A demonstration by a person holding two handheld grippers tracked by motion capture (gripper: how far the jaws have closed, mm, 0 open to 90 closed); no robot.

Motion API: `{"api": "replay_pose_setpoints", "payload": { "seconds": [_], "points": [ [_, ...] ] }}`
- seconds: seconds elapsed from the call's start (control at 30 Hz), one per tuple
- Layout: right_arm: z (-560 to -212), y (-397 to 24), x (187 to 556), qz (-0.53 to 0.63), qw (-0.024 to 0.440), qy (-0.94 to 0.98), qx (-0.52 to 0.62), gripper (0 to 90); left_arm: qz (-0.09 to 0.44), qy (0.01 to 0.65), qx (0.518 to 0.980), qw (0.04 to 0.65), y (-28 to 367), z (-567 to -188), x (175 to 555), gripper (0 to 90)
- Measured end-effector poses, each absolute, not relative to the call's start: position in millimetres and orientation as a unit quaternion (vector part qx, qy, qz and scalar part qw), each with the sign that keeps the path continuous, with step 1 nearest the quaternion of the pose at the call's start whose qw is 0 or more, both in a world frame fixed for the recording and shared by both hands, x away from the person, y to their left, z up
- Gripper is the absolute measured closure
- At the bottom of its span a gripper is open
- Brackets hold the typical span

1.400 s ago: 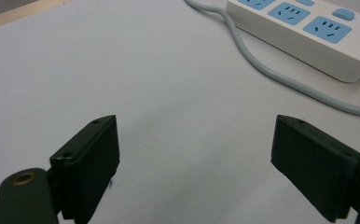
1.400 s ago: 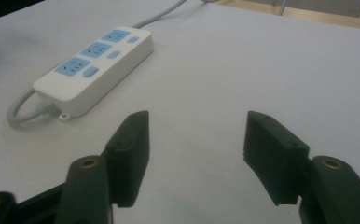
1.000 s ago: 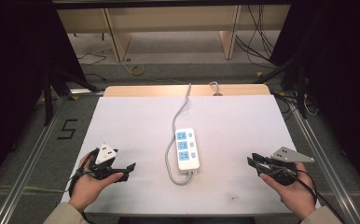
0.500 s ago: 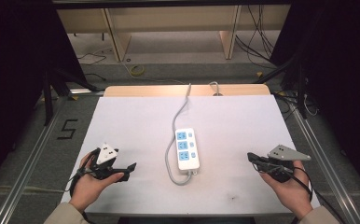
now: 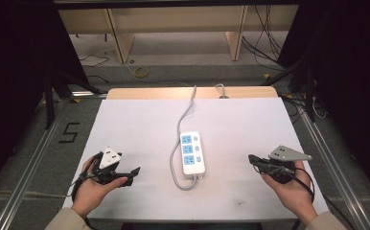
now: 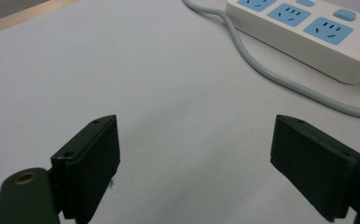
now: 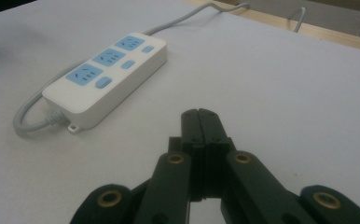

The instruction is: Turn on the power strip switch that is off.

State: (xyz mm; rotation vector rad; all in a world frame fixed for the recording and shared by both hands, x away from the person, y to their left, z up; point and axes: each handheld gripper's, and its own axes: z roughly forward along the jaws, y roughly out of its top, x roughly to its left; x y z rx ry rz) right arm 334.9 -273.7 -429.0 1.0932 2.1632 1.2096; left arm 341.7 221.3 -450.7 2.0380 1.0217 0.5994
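Plastic and metal make up the left gripper, its blocky black jaws spread wide over nothing near the table's left front. Mid-table lies the white power strip, glossy, rectangular, with three blue sockets and a grey cable. The right gripper, jaws pressed together and empty, rests right of it. The matte white table stands in a dim room.

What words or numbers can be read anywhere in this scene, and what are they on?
"5": a dark numeral marked on the grey floor left of the table.
The power strip carries no print that can be read; its blue sockets and switches are unlabelled as far as the pictures show.
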Motion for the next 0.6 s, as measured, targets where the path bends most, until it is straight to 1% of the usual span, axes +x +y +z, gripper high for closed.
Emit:
{"api": "replay_pose_setpoints", "payload": {
  "seconds": [0.6],
  "points": [
    [-426.3, -268.5, 337.5, 0.442, 0.206, 0.779, 0.394, 90.0, 0.236, 0.4, 0.799, 0.382, 220.5, -450.8, 341.5, 15.5]
  ]
}}
